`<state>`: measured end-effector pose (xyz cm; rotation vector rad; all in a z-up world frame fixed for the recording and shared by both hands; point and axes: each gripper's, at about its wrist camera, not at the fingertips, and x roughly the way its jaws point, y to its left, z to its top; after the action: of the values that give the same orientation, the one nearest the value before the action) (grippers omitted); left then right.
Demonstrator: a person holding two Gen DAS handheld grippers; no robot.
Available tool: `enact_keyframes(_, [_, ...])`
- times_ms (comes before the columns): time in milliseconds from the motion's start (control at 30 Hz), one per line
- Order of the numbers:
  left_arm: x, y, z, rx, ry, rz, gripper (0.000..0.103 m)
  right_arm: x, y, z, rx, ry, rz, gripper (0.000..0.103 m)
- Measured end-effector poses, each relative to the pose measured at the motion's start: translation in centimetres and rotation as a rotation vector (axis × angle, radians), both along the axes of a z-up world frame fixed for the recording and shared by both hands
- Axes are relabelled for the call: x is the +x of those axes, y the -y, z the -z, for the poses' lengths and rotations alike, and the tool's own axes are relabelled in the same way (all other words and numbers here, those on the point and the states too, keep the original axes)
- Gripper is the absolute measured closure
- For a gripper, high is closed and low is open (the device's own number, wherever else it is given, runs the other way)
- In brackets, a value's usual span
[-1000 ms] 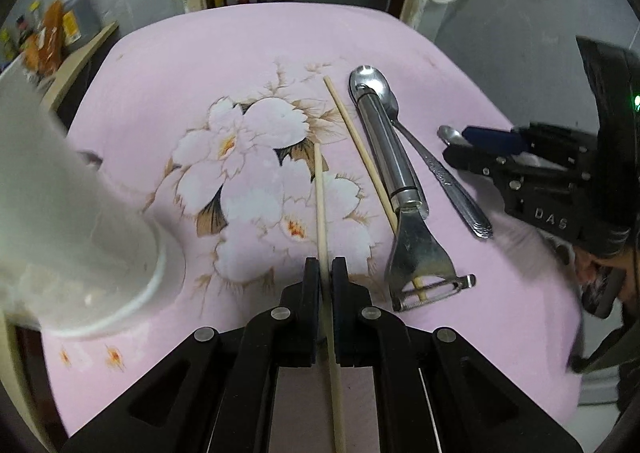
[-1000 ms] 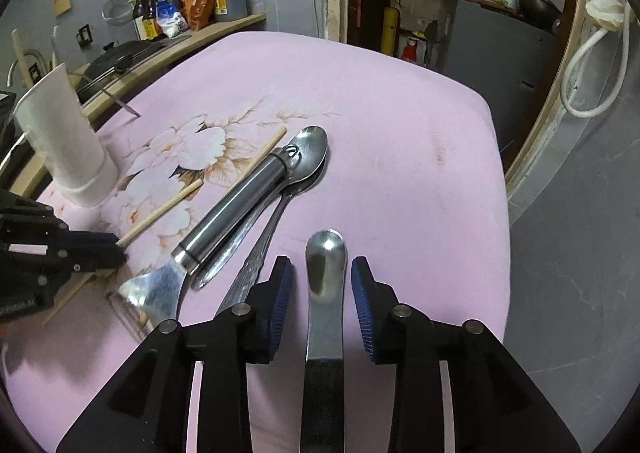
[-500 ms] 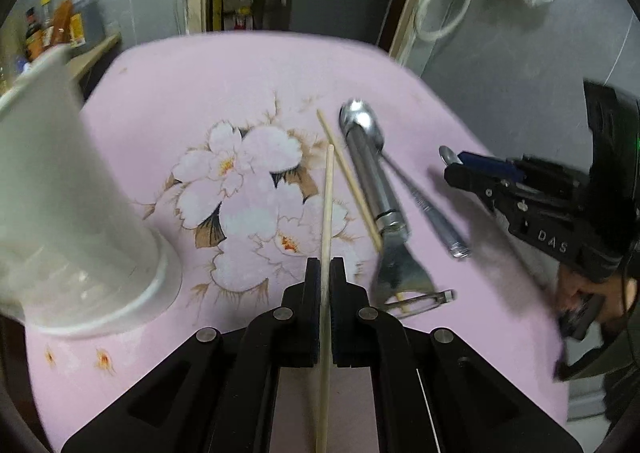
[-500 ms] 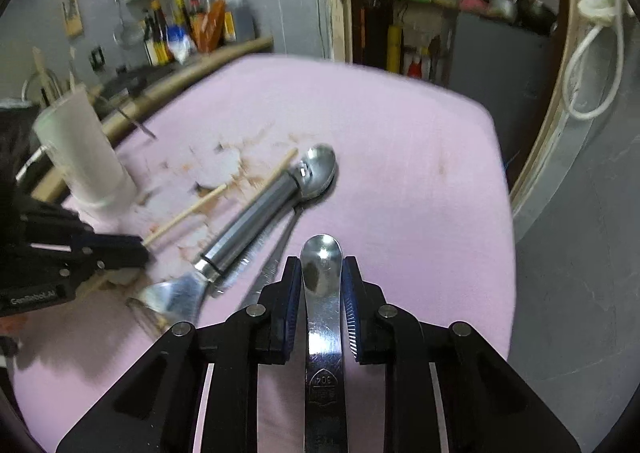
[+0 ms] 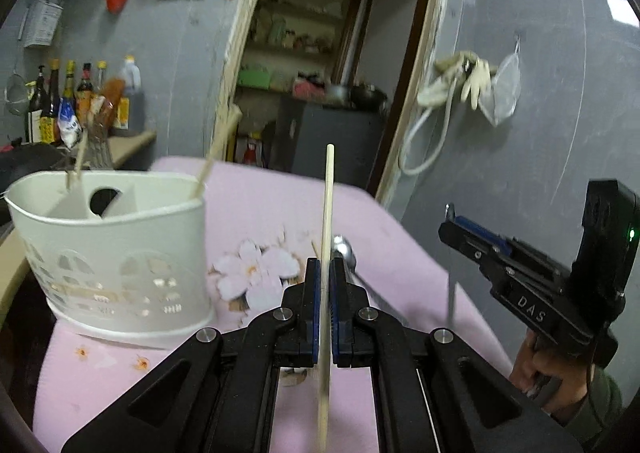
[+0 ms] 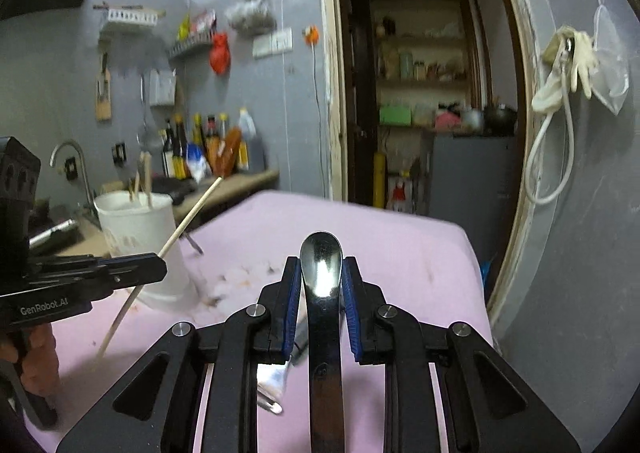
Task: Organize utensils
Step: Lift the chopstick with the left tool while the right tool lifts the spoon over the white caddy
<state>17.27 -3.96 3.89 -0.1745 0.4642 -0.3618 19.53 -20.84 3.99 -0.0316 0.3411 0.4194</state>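
Both grippers are black, angular linkages with 2 silver pivot screws per side and blue finger pads. The right gripper (image 5: 452,219) carries white "DAS" lettering and a green indicator light; the left gripper (image 6: 160,265) reads "GenRobot.AI". Sleeve appears grey-green, though blurred.

A grey wall (image 6: 260,101) stands behind the scene, broken by an open doorway (image 6: 420,101). Left of the doorway, bottles (image 6: 208,145) line a wooden ledge (image 6: 244,179) along the wall, with a curved tap (image 6: 74,157) further left. Above the bottles hangs a red bag (image 6: 220,51), beside a white switch plate (image 6: 272,43). Through the doorway, shelves (image 6: 424,65) hold jars and boxes above a dark cabinet (image 6: 468,173). Right of the doorway, pale gloves (image 6: 576,53) and a looped white hose (image 6: 552,157) hang from the wall.
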Motion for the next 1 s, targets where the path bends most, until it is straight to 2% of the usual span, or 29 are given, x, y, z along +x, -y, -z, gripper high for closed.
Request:
enact_keyframes(333, [-0.9, -4.4, -3.5, -0.087, 0.087, -0.055, 0.100, 0.0, -1.6, -4.4, 0.104, 0.114, -0.056, 0.085])
enact_keyframes(533, [-0.8, -7.7, -6.0, -0.116, 0.154, -0.095, 0.100, 0.9, -3.1, -6.6, 0.137, 0.128, -0.116, 0.085])
enact_keyframes(733, [0.5, -12.9, -8.3, -0.140, 0.243, -0.209, 0.100, 1.1, -5.5, -9.6, 0.143, 0.153, -0.190, 0.085])
enact_keyframes(800, [1.3, -15.3, -8.7, -0.179, 0.264, -0.247, 0.100, 1.1, -6.5, -10.8, 0.146, 0.175, -0.216, 0.085])
enact_keyframes(1000, [4.0, -20.4, -8.6, -0.232, 0.276, -0.320, 0.100, 1.3, -10.2, -13.9, 0.143, 0.262, -0.290, 0.085])
